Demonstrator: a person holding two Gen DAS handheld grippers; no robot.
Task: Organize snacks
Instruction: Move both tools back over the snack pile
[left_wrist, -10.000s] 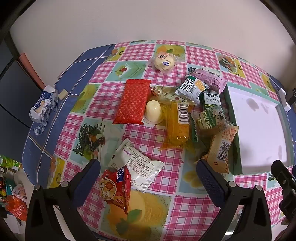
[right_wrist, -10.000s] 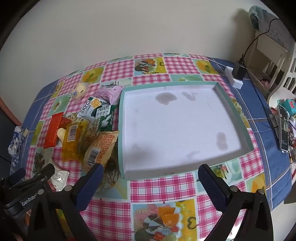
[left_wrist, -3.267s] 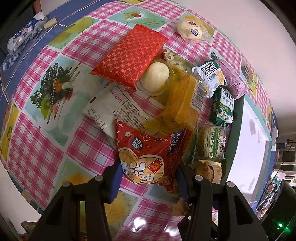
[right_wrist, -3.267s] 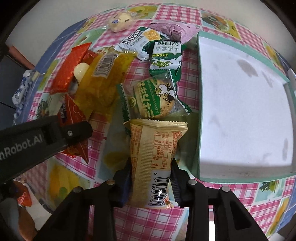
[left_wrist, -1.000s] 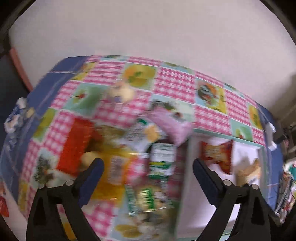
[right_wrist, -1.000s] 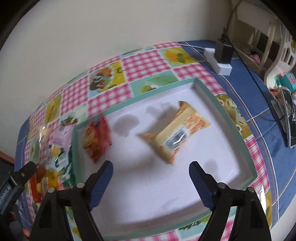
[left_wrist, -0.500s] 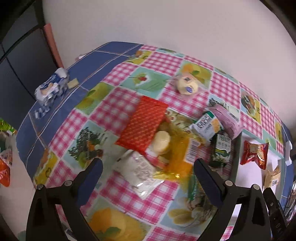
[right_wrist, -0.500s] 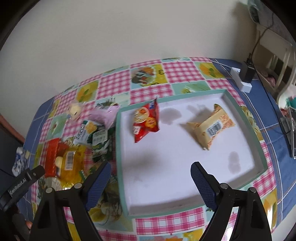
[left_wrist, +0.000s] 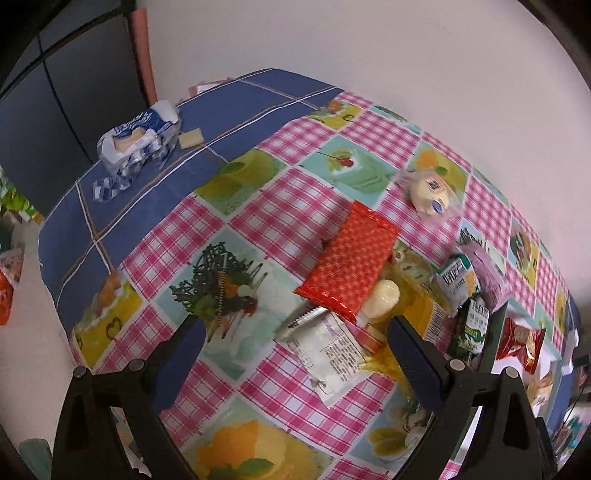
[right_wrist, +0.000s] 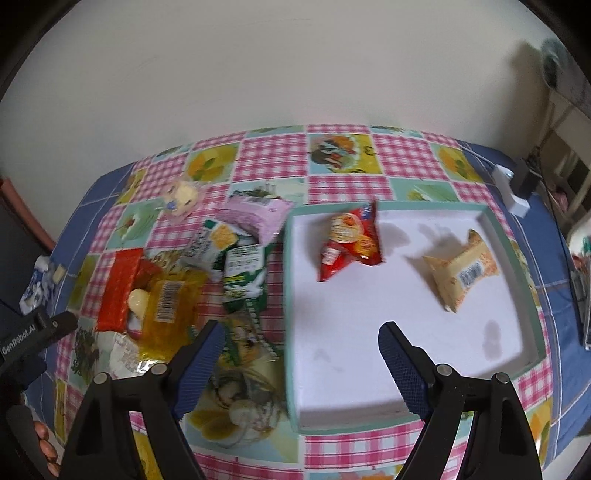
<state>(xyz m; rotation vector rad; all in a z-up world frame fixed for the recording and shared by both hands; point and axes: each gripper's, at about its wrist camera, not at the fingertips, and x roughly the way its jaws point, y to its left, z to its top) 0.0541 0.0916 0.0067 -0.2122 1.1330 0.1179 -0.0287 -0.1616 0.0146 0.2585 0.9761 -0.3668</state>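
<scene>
A plain off-white wall (right_wrist: 295, 66) fills the view from ten to two o'clock, evenly lit and bare. Below it a table (left_wrist: 155, 192) carries a cloth of pink gingham and fruit-picture squares, with a blue border at nine o'clock. A dark panelled surface (left_wrist: 55, 85) stands at ten o'clock in the left view. At three o'clock in the right view sits pale furniture (right_wrist: 569, 155), with a white power adapter (right_wrist: 515, 192) on the cloth nearby.

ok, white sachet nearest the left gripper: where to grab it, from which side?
Probably the white sachet's near crimped end, pinched across its narrow width from above. It lies flat and slanted on the tablecloth; its far end sits close to the red patterned packet, so that end is crowded. The left gripper is open over it.
</scene>
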